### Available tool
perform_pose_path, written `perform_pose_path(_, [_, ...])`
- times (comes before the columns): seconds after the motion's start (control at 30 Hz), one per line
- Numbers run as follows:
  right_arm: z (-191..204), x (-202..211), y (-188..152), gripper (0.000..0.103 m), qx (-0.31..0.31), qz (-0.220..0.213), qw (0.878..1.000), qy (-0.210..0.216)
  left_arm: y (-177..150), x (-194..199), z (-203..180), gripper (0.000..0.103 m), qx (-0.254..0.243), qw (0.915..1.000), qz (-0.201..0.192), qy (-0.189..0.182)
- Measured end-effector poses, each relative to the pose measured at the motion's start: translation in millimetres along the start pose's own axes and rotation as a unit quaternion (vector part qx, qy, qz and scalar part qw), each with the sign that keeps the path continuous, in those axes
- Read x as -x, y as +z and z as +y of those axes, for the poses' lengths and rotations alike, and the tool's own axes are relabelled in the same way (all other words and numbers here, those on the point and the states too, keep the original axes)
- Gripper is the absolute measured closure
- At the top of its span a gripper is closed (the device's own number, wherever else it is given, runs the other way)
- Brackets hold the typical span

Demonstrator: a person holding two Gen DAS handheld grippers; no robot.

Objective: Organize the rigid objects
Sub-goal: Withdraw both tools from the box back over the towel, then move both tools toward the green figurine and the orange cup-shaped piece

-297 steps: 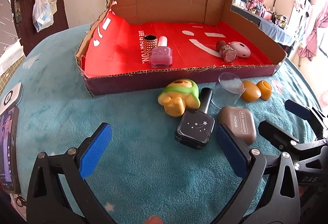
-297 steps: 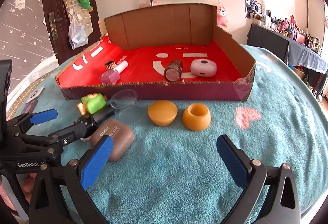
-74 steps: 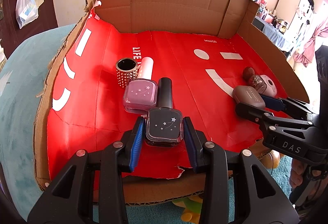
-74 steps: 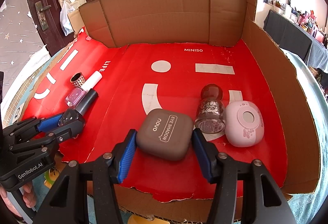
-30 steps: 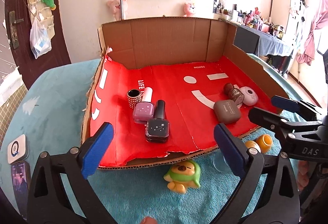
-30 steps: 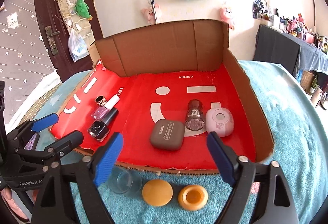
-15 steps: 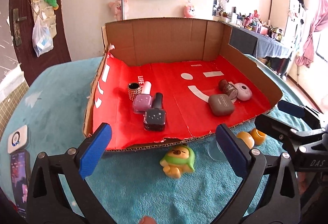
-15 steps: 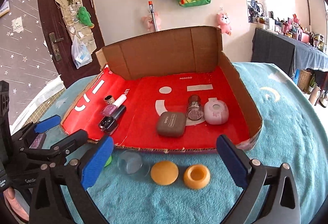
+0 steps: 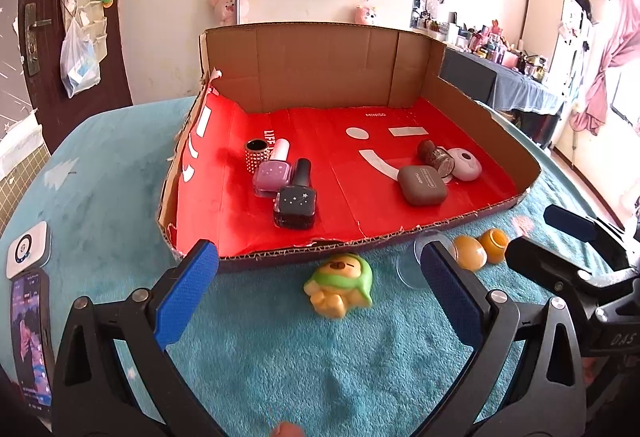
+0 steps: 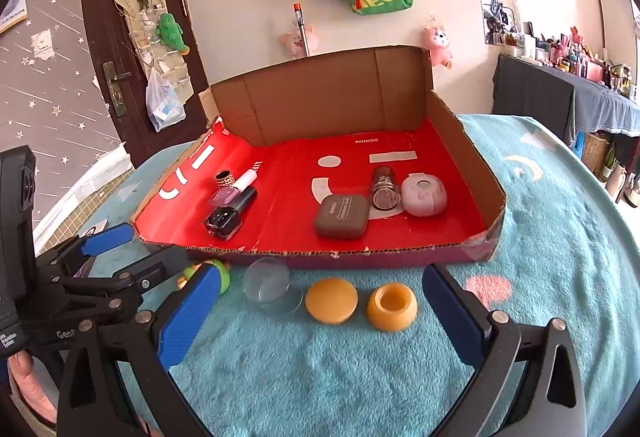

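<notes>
A cardboard box with a red liner holds a pink nail polish, a black nail polish, a studded ring, a brown eye shadow case, a glitter bottle and a pink round case. In front of the box lie a green and yellow toy, a clear dome, an orange lid and an orange pot. My left gripper stands open just short of the toy. My right gripper is open wide over the lid and pot, holding nothing.
Everything rests on a teal towel. A phone and a small white device lie at the far left. The box's low front wall stands between the loose items and the red liner.
Both grippers have drawn back from the box toward the near edge. The right gripper's jaws have spread wider. The items inside the box have not moved.
</notes>
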State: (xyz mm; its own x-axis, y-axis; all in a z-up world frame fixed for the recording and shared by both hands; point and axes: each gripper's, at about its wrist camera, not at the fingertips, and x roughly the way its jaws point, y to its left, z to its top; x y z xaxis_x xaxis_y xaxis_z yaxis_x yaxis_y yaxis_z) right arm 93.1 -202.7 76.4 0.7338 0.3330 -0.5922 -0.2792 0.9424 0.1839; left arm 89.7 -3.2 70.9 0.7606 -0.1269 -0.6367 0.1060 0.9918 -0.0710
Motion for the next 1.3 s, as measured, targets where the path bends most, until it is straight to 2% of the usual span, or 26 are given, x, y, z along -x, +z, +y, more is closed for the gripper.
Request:
perform_pose_path(0.53, [7.8,8.0,-22.2,0.000,0.014,0.009,1.000,-0.015,-16.8,10.7,-1.5,0.000,-0.004,0.9999,0.008,-0.012])
perform_pose_path(0.77, [10.4,8.7,-31.0,0.000,0.024,0.013,1.000,-0.016,-27.4,8.4,-2.2,0.000,-0.006,0.9996,0.022,-0.017])
perform_pose_path(1.3, [1.9,-4.9,-51.1,0.000,0.018,0.051,0.998,-0.029,-49.9,-9.6,5.4,0.000,0.017,0.9967,0.070,-0.038])
